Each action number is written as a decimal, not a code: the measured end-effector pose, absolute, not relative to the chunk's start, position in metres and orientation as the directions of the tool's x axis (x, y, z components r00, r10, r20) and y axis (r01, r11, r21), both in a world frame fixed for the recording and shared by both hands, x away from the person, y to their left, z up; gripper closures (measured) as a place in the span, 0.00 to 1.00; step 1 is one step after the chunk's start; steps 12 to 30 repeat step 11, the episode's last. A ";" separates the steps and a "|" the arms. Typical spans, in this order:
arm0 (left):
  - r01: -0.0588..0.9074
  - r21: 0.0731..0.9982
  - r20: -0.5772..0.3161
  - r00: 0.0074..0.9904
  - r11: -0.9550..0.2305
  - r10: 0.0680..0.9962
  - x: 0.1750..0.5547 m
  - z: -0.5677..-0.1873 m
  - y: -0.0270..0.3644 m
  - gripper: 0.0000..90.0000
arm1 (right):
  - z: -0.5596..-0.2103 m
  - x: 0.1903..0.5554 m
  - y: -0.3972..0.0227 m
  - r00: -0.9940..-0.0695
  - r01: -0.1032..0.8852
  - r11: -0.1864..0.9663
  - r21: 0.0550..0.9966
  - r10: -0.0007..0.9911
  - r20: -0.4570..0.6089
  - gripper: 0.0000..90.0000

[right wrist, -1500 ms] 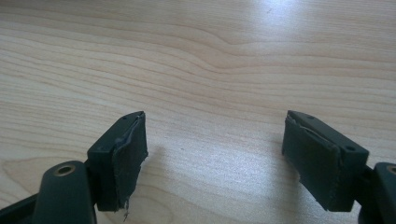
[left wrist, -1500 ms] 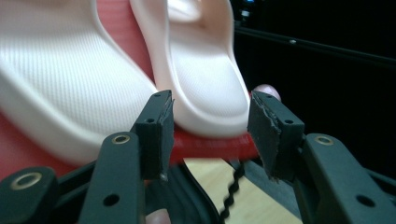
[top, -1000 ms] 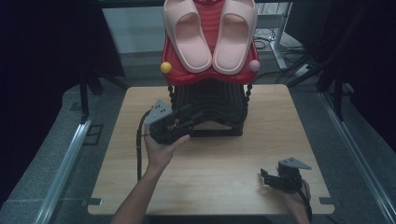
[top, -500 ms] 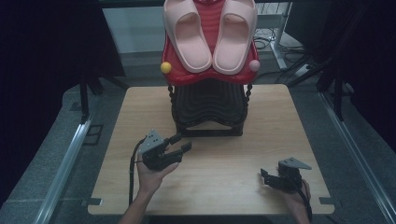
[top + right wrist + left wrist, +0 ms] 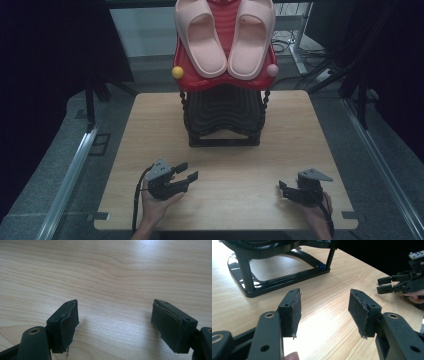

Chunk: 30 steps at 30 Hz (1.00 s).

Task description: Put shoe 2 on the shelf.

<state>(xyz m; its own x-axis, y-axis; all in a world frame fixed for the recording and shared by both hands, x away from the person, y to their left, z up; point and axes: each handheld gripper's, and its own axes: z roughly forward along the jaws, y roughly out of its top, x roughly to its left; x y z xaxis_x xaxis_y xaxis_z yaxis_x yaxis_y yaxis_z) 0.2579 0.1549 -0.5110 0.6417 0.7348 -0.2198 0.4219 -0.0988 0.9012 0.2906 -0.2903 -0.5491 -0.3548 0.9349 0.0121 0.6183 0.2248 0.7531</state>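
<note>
Withdrawing: left gripper (image 5: 186, 175), jaws spread and empty, has retreated from the black ribbed shoe rack (image 5: 224, 117) to the tabletop's near-left edge. Right gripper (image 5: 283, 188), likewise unclenched, rests near-right. Pink foam slippers (image 5: 225, 37) lie atop the rack's red tier; placement apparently finished.

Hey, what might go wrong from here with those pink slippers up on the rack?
1. The two pink foam slippers lie tilted on the red top tier of the black rack; a bump might slide them off.
2. The worn pads on the open left gripper look frayed, so its grip may slip.
</note>
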 end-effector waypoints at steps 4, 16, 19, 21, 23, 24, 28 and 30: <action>0.425 0.899 -0.216 0.639 -0.104 0.739 0.258 -0.513 0.154 0.48 | -0.549 0.290 -0.291 -0.358 0.618 0.226 0.753 0.934 0.014 0.24; 0.442 0.893 -0.234 0.620 -0.087 0.749 0.258 -0.515 0.162 0.46 | -0.549 0.290 -0.291 -0.358 0.620 0.225 0.751 0.934 0.016 0.24; 0.442 0.893 -0.234 0.620 -0.087 0.749 0.258 -0.515 0.162 0.46 | -0.549 0.290 -0.291 -0.358 0.620 0.225 0.751 0.934 0.016 0.24; 0.442 0.893 -0.234 0.620 -0.087 0.749 0.258 -0.515 0.162 0.46 | -0.549 0.290 -0.291 -0.358 0.620 0.225 0.751 0.934 0.016 0.24; 0.442 0.893 -0.234 0.620 -0.087 0.749 0.258 -0.515 0.162 0.46 | -0.549 0.290 -0.291 -0.358 0.620 0.225 0.751 0.934 0.016 0.24; 0.442 0.893 -0.234 0.620 -0.087 0.749 0.258 -0.515 0.162 0.46 | -0.549 0.290 -0.291 -0.358 0.620 0.225 0.751 0.934 0.016 0.24; 0.442 0.893 -0.234 0.620 -0.087 0.749 0.258 -0.515 0.162 0.46 | -0.549 0.290 -0.291 -0.358 0.620 0.225 0.751 0.934 0.016 0.24; 0.442 0.893 -0.234 0.620 -0.087 0.749 0.258 -0.515 0.162 0.46 | -0.549 0.290 -0.291 -0.358 0.620 0.225 0.751 0.934 0.016 0.24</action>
